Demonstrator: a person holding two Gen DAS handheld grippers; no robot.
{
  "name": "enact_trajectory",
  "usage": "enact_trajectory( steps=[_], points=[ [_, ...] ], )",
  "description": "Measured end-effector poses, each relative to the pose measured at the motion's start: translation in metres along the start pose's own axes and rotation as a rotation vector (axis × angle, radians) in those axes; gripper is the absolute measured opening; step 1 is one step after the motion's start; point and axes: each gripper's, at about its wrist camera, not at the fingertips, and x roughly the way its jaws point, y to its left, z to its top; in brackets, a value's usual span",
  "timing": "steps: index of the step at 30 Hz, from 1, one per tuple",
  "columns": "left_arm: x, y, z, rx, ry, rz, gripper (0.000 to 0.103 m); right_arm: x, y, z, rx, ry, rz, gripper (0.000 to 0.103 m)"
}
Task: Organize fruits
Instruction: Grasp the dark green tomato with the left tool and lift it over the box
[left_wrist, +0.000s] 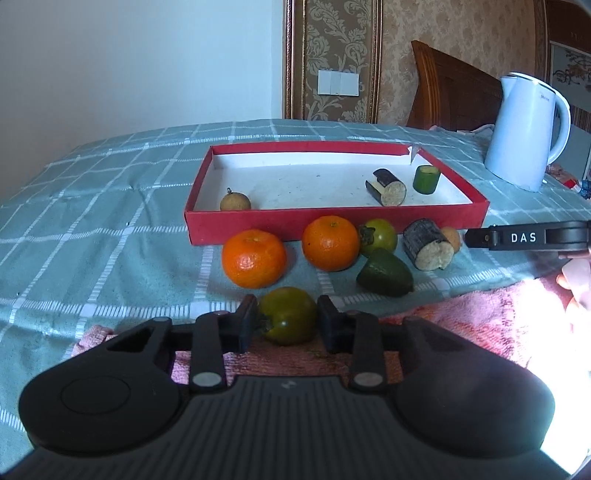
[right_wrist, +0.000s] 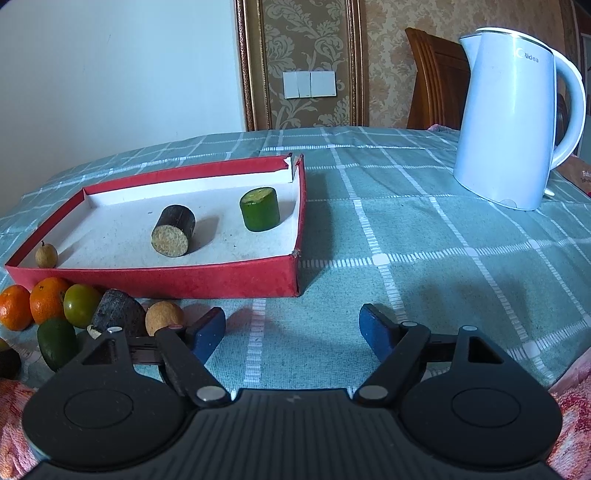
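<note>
My left gripper (left_wrist: 286, 323) is shut on a green tomato (left_wrist: 287, 314) low over the pink towel (left_wrist: 461, 325). Ahead lie two oranges (left_wrist: 254, 257) (left_wrist: 330, 243), another green tomato (left_wrist: 380, 237), an avocado (left_wrist: 386, 272), a dark sugarcane piece (left_wrist: 424, 243) and a longan (left_wrist: 452, 238). The red box (left_wrist: 332, 223) holds a longan (left_wrist: 235, 201), a dark sugarcane piece (left_wrist: 386, 186) and a green piece (left_wrist: 426, 179). My right gripper (right_wrist: 291, 328) is open and empty above the cloth, right of the fruit pile, with the box (right_wrist: 184, 280) ahead left.
A white kettle (right_wrist: 513, 118) stands at the back right on the checked green tablecloth (right_wrist: 406, 229). A wooden chair back (left_wrist: 450, 88) rises behind the table. The right gripper's finger (left_wrist: 524, 238) shows at the right edge of the left wrist view.
</note>
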Motion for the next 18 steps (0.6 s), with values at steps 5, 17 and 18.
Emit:
enact_trajectory(
  steps=[5, 17, 18],
  points=[
    [-0.003, 0.003, 0.003, -0.002, -0.01, -0.007, 0.031, 0.0, 0.0, 0.0, 0.0, 0.0, 0.0, 0.08],
    [0.001, 0.022, 0.073, -0.013, -0.112, -0.015, 0.031, 0.001, 0.001, 0.0, -0.004, 0.001, -0.001, 0.081],
    [0.006, 0.024, 0.079, -0.015, -0.113, -0.013, 0.031, 0.0, 0.001, 0.0, -0.004, 0.001, -0.001, 0.081]
  ],
)
